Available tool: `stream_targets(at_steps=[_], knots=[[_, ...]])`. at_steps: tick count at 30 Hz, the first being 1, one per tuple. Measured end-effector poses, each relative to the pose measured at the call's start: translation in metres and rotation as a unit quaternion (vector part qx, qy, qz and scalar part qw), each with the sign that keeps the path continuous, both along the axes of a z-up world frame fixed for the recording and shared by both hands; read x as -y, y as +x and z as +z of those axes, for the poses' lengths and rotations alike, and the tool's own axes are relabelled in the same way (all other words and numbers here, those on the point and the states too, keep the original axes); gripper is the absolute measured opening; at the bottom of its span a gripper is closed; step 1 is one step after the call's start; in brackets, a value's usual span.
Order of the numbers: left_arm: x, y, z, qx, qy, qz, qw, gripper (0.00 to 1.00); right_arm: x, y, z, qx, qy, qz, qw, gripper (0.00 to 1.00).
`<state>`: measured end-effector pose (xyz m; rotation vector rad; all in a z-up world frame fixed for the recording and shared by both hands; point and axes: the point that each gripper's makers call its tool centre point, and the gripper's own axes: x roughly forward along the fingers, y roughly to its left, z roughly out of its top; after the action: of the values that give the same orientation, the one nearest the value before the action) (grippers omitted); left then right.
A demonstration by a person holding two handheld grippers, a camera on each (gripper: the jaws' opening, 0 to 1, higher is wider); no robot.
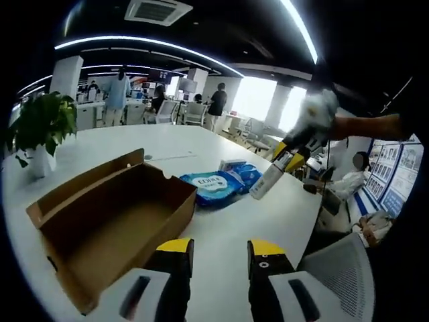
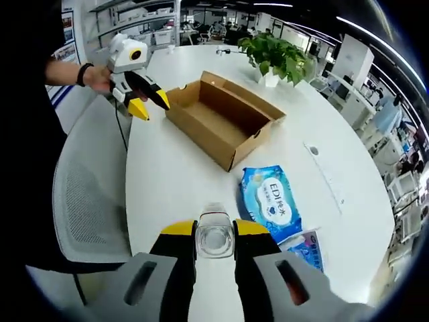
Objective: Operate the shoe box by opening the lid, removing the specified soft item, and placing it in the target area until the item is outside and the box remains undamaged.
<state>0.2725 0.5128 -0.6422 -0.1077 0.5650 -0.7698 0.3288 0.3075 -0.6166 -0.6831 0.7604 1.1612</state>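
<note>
The shoe box lies open on the white bench, its lid flap folded back along the far long side in the left gripper view. Its inside looks bare cardboard. The near corner of the box sits just short of a blue pack of wipes, which lies flat on the bench outside the box, close to it but apart. A second, smaller blue pack lies just beyond the first, touching or overlapping its end; which, I cannot tell.

The right hand-held gripper is closed around a clear plastic bottle, its yellow-tipped jaws pressed on both sides. In the left gripper view this same bottle hangs tilted above the bench edge, right of the wipes, held up in the air.

The left hand-held gripper stands with a narrow gap between its jaws and nothing in it, low over the bare bench in front of the box. In the right gripper view it hovers off the box's left end, near the bench edge.

The bench has open white surface in front of the box and between the box and its curved edge. A mesh chair stands against that edge. A potted plant sits well behind the box.
</note>
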Motion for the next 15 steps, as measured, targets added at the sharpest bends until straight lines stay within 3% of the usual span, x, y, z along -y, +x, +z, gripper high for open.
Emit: stream_targets(at_steps=[15], knots=[[-0.021,-0.002,-0.006,-0.013,-0.009,0.048,0.9987,0.32,0.014,0.050,-0.003,0.014,-0.043,0.030,0.9985,0.18]])
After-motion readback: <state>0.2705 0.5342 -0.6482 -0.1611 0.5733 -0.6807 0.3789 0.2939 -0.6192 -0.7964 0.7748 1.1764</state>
